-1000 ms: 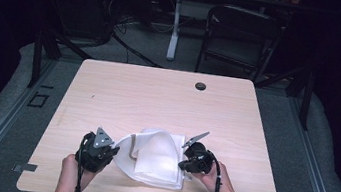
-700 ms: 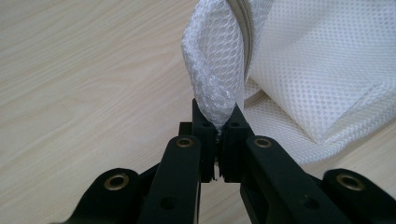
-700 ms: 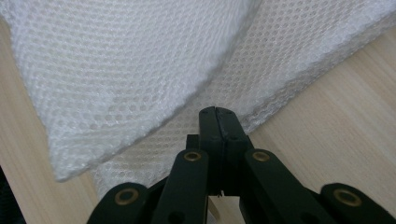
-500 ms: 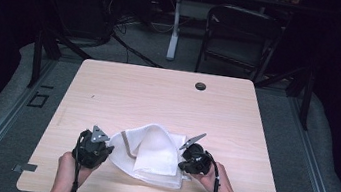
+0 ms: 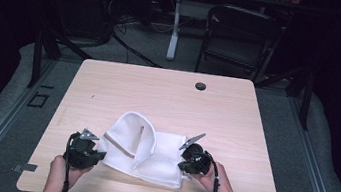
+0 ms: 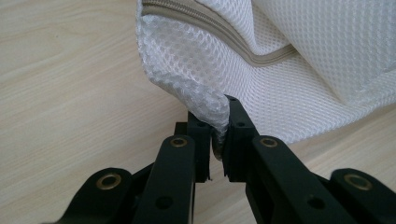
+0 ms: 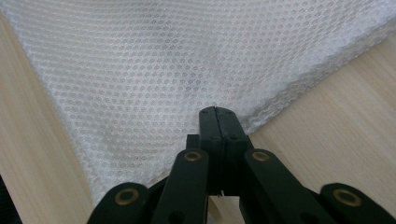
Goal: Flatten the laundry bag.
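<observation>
Shifted toward seven o'clock, the left gripper (image 5: 95, 154) is pinching the mesh bag (image 5: 143, 148), jaws just easing, stretching it against the right gripper (image 5: 182, 166), clamped on the opposite corner.

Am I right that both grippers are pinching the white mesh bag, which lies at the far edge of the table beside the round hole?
Not quite: the white mesh bag lies at the near edge, well away from the round hole, as the high view shows. The left gripper and right gripper do pinch it.
</observation>
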`<state>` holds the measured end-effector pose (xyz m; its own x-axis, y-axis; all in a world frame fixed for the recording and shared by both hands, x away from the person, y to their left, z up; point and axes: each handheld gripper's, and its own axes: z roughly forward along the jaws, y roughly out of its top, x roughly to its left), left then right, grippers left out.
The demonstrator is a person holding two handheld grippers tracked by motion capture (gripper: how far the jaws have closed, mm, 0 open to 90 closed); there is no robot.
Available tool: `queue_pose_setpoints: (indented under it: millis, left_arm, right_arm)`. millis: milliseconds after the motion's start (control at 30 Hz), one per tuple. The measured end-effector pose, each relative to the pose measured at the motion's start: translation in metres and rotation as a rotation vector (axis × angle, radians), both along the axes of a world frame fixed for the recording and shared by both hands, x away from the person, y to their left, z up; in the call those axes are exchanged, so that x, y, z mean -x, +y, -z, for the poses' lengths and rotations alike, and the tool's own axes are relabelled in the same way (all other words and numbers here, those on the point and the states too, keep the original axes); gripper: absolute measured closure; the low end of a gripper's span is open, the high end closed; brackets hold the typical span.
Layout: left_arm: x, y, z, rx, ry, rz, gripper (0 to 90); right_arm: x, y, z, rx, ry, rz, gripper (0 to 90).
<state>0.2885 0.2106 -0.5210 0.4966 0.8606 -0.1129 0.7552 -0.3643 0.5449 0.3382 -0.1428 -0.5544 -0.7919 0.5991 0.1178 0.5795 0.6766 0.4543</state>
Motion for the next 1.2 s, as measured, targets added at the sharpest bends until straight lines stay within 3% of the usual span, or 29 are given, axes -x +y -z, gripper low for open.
queue_pose_setpoints:
  millis: [233, 333, 467, 567, 733, 933, 1100, 1200]
  left_arm:
    - [-0.003, 0.001, 0.006, -0.027, 0.045, 0.001, 78.0]
    - [-0.004, 0.002, 0.005, -0.037, 0.054, 0.002, 70.8]
    - [-0.002, 0.007, 0.001, -0.085, 0.069, -0.011, 52.0]
    - [0.002, 0.016, 0.000, -0.080, 0.082, -0.029, 39.5]
    - [0.005, 0.024, -0.006, -0.056, 0.076, -0.044, 29.6]
    - [0.009, 0.024, -0.015, -0.053, 0.040, -0.035, 19.6]
    - [0.010, 0.027, -0.019, -0.048, 0.013, -0.050, 15.8]
    - [0.008, 0.029, -0.021, -0.039, 0.003, -0.047, 16.4]
  right_arm:
    - [0.000, 0.000, 0.000, 0.007, -0.001, -0.005, 90.0]
    - [0.000, 0.000, 0.000, 0.007, -0.001, -0.004, 90.0]
    - [0.000, 0.000, 0.000, 0.005, -0.002, -0.004, 90.0]
    - [0.000, 0.000, 0.000, 0.006, -0.002, -0.007, 90.0]
    - [0.000, 0.001, -0.001, 0.013, -0.003, -0.015, 90.0]
    - [-0.001, -0.001, -0.002, 0.013, 0.005, -0.011, 90.0]
    - [-0.001, -0.002, -0.003, 0.016, 0.001, -0.012, 89.3]
    - [-0.001, -0.002, -0.006, 0.023, -0.015, -0.012, 81.9]
